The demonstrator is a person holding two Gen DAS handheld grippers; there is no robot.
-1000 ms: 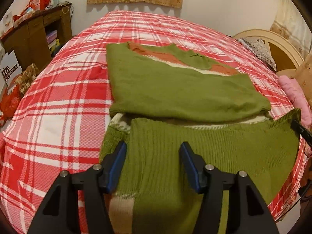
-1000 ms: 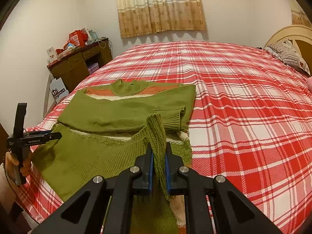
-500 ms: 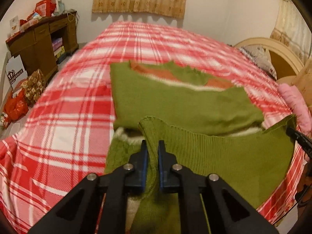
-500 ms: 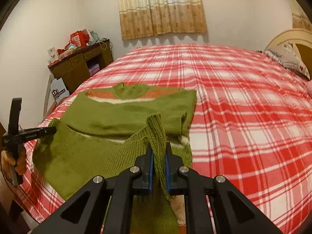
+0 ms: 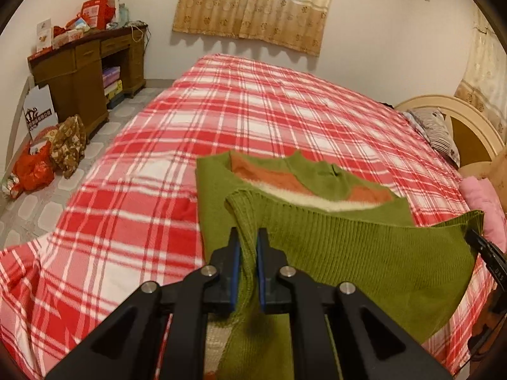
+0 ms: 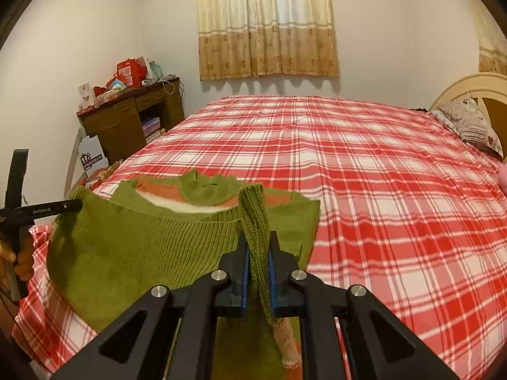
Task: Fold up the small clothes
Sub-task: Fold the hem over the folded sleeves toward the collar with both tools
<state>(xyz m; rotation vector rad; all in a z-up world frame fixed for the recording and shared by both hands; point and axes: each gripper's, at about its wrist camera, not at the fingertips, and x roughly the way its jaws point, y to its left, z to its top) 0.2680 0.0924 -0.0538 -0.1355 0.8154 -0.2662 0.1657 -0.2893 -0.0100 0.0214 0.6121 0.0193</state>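
Note:
A small green knit sweater [image 5: 364, 247] with an orange and white chest stripe lies on the red plaid bed [image 5: 253, 110], sleeves folded across it. My left gripper [image 5: 248, 243] is shut on the left corner of its ribbed hem. My right gripper [image 6: 256, 253] is shut on the right corner of the hem. Both hold the hem lifted above the sweater [image 6: 142, 247], stretched between them. The collar [image 6: 206, 186] and stripe show beyond the raised hem. The left gripper also shows at the left edge of the right wrist view [image 6: 72, 205], and the right gripper at the right edge of the left wrist view [image 5: 472, 235].
A brown wooden desk [image 5: 79, 72] with clutter stands at the far left by the wall. Red bags [image 5: 35, 167] lie on the floor beside it. Pillows [image 6: 472, 123] and a cream headboard [image 5: 459, 117] are at the right. Pink fabric [image 5: 488, 202] lies at the right bed edge.
My left gripper closed on the left hem corner. Both grippers have lifted the hem up off the bed and carried it forward over the sweater.

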